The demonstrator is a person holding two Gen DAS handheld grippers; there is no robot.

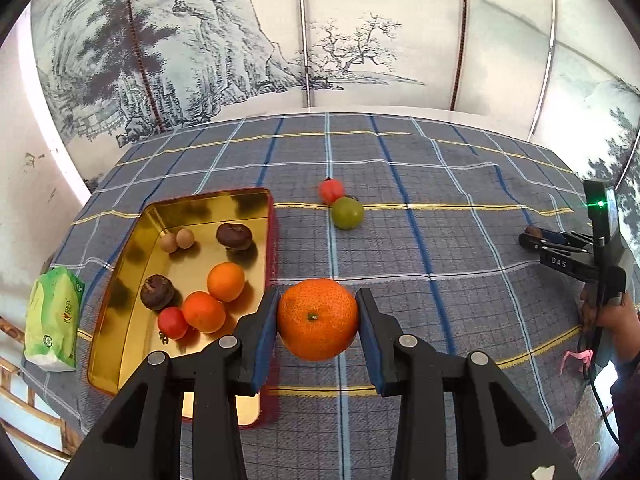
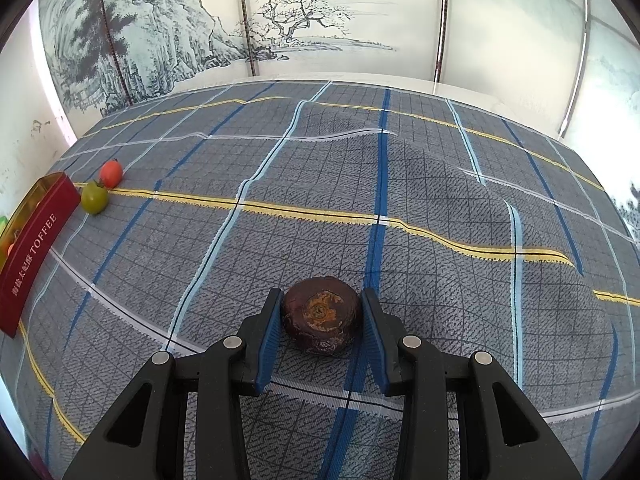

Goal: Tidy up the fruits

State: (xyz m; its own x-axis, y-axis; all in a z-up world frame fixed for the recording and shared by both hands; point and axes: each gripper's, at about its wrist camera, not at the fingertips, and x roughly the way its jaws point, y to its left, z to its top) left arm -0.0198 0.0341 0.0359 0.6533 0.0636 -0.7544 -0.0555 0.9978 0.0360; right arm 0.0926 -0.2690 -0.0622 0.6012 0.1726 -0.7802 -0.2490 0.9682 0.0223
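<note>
My left gripper (image 1: pixel 318 312) is shut on a large orange mandarin (image 1: pixel 318 320), held just right of the gold tin tray (image 1: pixel 120 312). The tray holds two smaller oranges (image 1: pixel 226 282), a red tomato (image 1: pixel 172 322), two dark brown fruits (image 1: pixel 234 236) and two small tan round fruits (image 1: pixel 176 240). A red tomato (image 1: pixel 331 190) and a green tomato (image 1: pixel 347 212) lie together on the cloth beyond. My right gripper (image 2: pixel 320 320) is shut on a dark brown fruit (image 2: pixel 320 320) down at the plaid cloth. In the left wrist view the right gripper (image 1: pixel 532 240) shows at the far right.
A blue-grey plaid cloth (image 2: pixel 400 184) covers the table, with wrinkles at the right. The tray's red side (image 2: pixel 32 256) reads TOFFEE. A green tissue pack (image 1: pixel 54 316) lies left of the tray. A painted screen (image 1: pixel 240 40) stands behind the table. A person's hand (image 1: pixel 612 312) holds the right gripper.
</note>
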